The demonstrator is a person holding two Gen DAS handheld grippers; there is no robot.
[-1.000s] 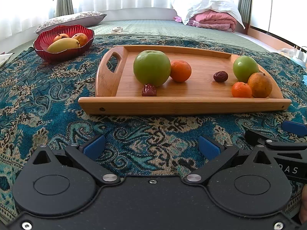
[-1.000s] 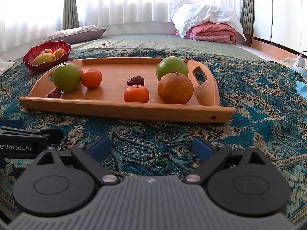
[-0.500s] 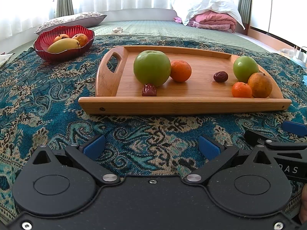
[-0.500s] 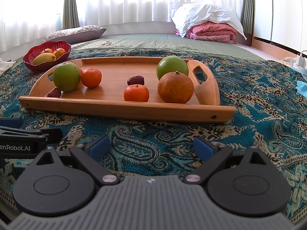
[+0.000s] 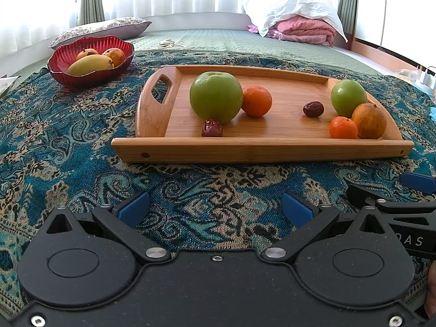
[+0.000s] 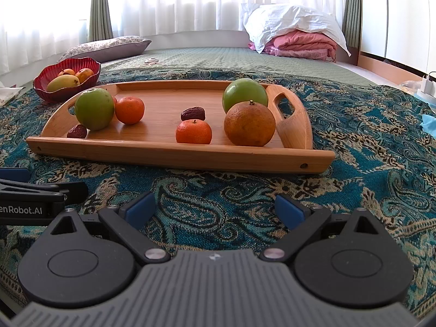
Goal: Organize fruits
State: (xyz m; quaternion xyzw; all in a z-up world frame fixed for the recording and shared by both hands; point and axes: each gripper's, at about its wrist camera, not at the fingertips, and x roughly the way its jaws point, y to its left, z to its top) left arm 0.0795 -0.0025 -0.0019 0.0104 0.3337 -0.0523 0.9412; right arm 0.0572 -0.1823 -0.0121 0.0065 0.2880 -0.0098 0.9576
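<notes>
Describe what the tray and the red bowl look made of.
The tray looks like bamboo or light wood with a smooth, faintly glossy finish: fine straight grain, fruit reflections. The red bowl looks like translucent ribbed glass, possibly plastic: light glows through its scalloped rim.

Two low, side-by-side views toward one tray (image 5: 261, 151)

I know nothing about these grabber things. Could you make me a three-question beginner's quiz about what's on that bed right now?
1. How many fruits lie on the tray?
2. True or false: the left gripper is holding a fruit.
3. What sits in the red bowl: A) grapes, B) a mango and other orange-yellow fruits, C) nothing?

Key:
1. Seven: two green apples, three oranges, two dates.
2. False; both it and the right gripper are open, short of the tray.
3. B.
</notes>
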